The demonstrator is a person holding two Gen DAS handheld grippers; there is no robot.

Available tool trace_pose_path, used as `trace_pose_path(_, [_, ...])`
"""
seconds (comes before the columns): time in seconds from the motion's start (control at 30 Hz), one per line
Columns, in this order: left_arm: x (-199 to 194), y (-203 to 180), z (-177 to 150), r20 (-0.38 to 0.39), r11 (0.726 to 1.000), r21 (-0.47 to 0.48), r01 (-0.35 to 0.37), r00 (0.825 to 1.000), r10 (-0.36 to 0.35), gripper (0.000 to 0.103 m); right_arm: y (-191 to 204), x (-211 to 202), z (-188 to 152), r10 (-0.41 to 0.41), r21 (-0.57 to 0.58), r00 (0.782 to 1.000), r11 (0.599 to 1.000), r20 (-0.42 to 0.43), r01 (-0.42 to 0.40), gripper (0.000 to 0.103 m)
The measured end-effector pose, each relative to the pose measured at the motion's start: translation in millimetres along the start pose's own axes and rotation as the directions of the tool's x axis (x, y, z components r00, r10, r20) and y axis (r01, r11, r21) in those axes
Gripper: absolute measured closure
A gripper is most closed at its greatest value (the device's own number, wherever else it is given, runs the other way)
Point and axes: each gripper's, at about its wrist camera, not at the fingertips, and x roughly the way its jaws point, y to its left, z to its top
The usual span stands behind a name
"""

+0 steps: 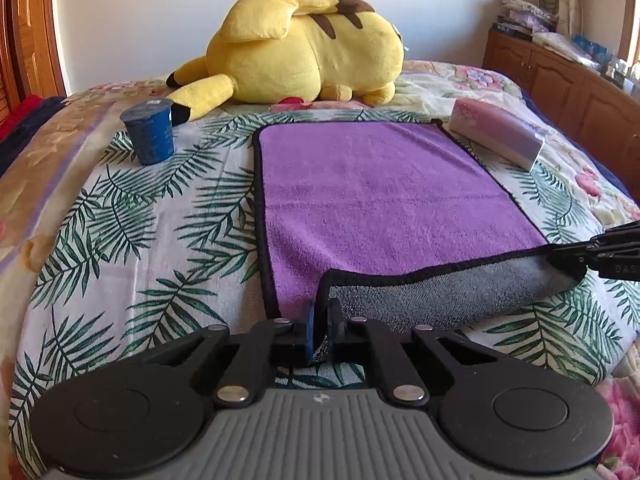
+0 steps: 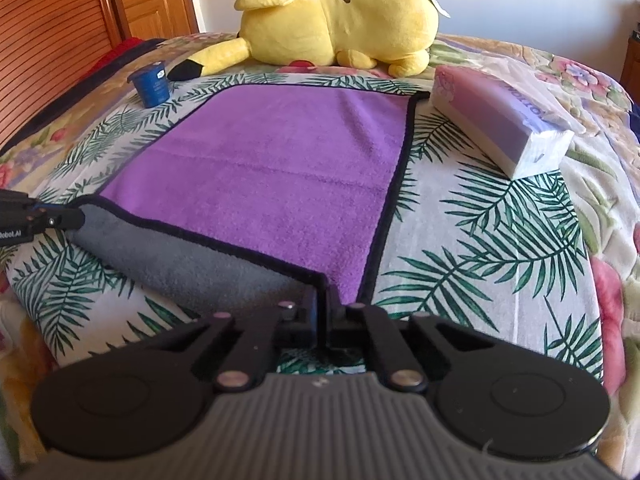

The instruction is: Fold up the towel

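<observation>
Towel [image 1: 380, 200]: flat, purple side up, on the bed [image 1: 132, 240], just in front of the plush [image 1: 304, 48], between cup [image 1: 150, 132] and tissue pack [image 1: 496, 136]. Near hem turned over, grey underside showing, one corner in each claw: left gripper [image 1: 322, 320] and right gripper [image 2: 323, 304] both closed tight on it. Best lifted level, carried toward the plush, laid hem on hem, clear of cup and pack.

Two low wrist views, close over the bed [image 1: 80, 216], facing its head; shared purple towel [image 1: 372, 196].
</observation>
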Motion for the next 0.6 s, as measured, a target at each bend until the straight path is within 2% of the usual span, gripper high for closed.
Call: trace_pose_path(0.6, [-20.3,-4.6,11.1,0.09,1.0,0.017,0.026,0.996,-0.028,0.103,1.7,-20.5,10.3,0.014,-0.001,0.99,1.0,0.138,-0.015,0.099])
